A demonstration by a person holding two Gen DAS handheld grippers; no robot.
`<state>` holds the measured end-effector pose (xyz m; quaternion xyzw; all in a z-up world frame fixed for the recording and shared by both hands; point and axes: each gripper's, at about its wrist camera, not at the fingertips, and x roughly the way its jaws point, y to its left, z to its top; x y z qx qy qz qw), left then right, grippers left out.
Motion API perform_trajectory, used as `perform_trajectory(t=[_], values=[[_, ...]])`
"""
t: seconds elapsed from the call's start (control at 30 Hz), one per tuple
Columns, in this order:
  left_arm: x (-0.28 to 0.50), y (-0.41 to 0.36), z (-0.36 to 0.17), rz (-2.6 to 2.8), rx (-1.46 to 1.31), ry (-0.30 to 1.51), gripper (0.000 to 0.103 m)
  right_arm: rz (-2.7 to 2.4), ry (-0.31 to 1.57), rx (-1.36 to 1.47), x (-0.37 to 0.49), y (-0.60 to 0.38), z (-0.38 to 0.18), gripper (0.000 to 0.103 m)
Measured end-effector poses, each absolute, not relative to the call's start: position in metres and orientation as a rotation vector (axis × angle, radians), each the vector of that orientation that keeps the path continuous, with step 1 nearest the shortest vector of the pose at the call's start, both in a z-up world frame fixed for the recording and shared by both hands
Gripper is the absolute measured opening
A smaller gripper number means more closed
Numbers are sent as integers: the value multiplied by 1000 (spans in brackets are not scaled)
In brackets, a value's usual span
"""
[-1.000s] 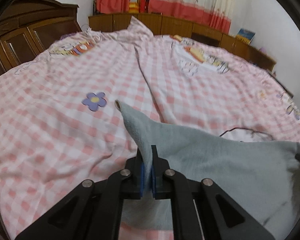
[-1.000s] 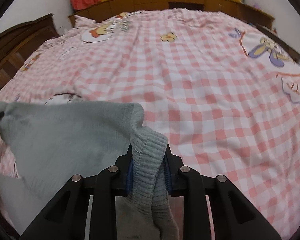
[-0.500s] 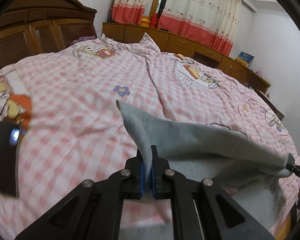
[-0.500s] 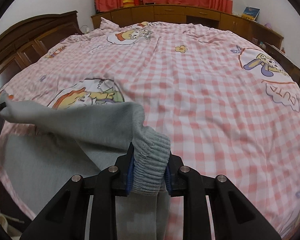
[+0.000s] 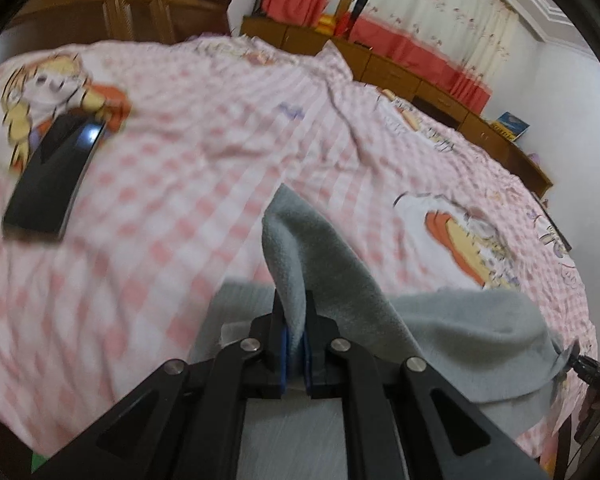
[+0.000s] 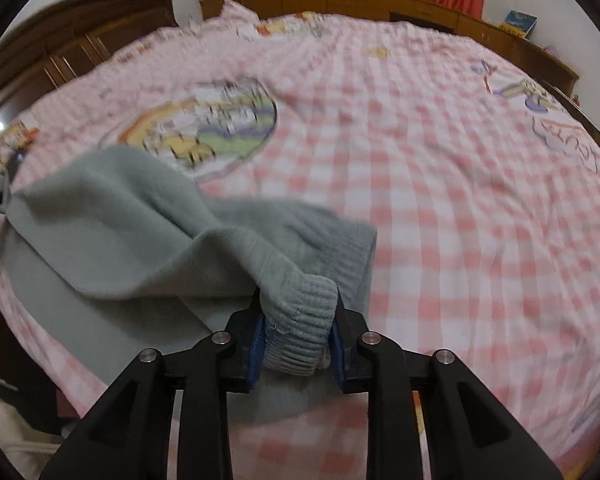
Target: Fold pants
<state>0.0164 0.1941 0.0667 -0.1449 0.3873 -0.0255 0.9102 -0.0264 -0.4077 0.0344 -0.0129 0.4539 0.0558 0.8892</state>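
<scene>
Left wrist view: our left claw (image 5: 295,344) pinched a thin edge of the grey pants (image 5: 452,332) over the bed (image 5: 180,168). Our right claw (image 6: 296,332) was opening, pads still against the ribbed waistband (image 6: 300,320); a phone (image 5: 54,176) lay far left.

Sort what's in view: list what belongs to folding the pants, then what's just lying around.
Belongs to the job:
grey pants
left gripper, clamped on a thin edge
right gripper, jaws opening around the ribbed cuff
bedspread, the work surface

Lying about:
black phone
book
</scene>
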Motion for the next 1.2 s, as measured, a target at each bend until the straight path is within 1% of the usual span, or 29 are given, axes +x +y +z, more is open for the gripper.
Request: perform_trajectory(t=[0.03,0.13,0.2,0.27,0.47,0.6,0.73,0.77,0.83,0.97,1.13,1.2], values=[[13,194,61,-46,-302,810,6,109,942,-29,-28,-408,33,35],[5,196,49,-22,-318,839,12,61,933,-10,-33,-412,34,49],[-2,197,47,-13,-332,837,17,45,928,20,-38,-416,35,53],[-9,199,47,-2,-334,833,29,33,929,47,-45,-420,36,56],[-32,206,49,17,-353,834,52,19,931,65,-71,-420,39,57],[-47,203,47,-6,-377,850,53,6,949,36,-84,-416,37,57],[-57,190,44,-50,-375,876,62,-55,923,35,-96,-418,42,57],[-58,187,42,-63,-382,887,62,-86,917,39,-99,-421,44,57],[-58,179,40,-97,-394,895,62,-129,911,66,-106,-430,47,57],[-59,158,43,-145,-375,890,68,-114,900,150,-119,-435,60,57],[-55,140,50,-189,-388,876,72,-20,879,273,-120,-418,70,57],[-52,136,52,-169,-390,865,76,-16,877,305,-115,-407,71,58]])
